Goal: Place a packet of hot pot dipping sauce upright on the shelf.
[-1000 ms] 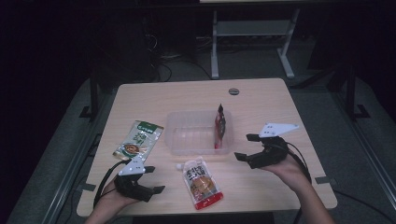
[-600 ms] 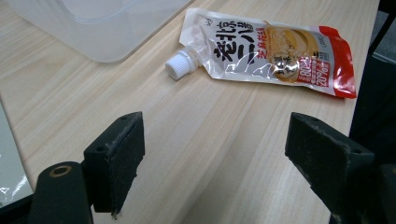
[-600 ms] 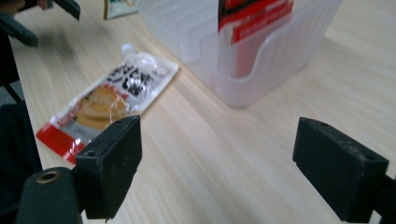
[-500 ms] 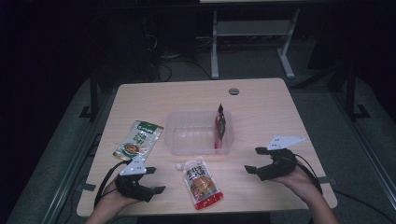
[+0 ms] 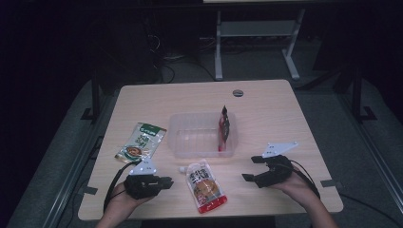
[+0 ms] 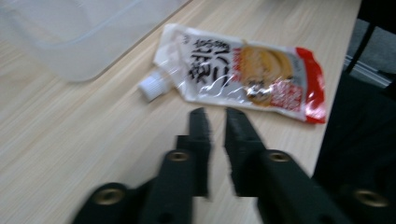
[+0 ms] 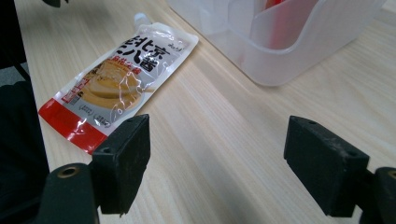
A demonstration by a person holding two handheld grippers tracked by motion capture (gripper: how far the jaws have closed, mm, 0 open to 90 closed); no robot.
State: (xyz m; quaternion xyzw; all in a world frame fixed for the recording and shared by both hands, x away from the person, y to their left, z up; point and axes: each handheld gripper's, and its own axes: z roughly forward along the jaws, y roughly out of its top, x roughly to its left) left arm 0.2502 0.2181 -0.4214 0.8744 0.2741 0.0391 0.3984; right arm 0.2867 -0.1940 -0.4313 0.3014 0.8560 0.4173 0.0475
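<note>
Currently the spouted sauce pouch (image 5: 204, 185) lies flat before the clear tub (image 5: 199, 148); right gripper (image 5: 255, 168) gapes wide beside it, left gripper (image 5: 167, 182) nearly closed, apparently empty.

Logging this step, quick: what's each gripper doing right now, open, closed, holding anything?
Left gripper: jaws nearly shut, holding nothing, near the sauce pouch.
Right gripper: jaws wide open, holding nothing.
</note>
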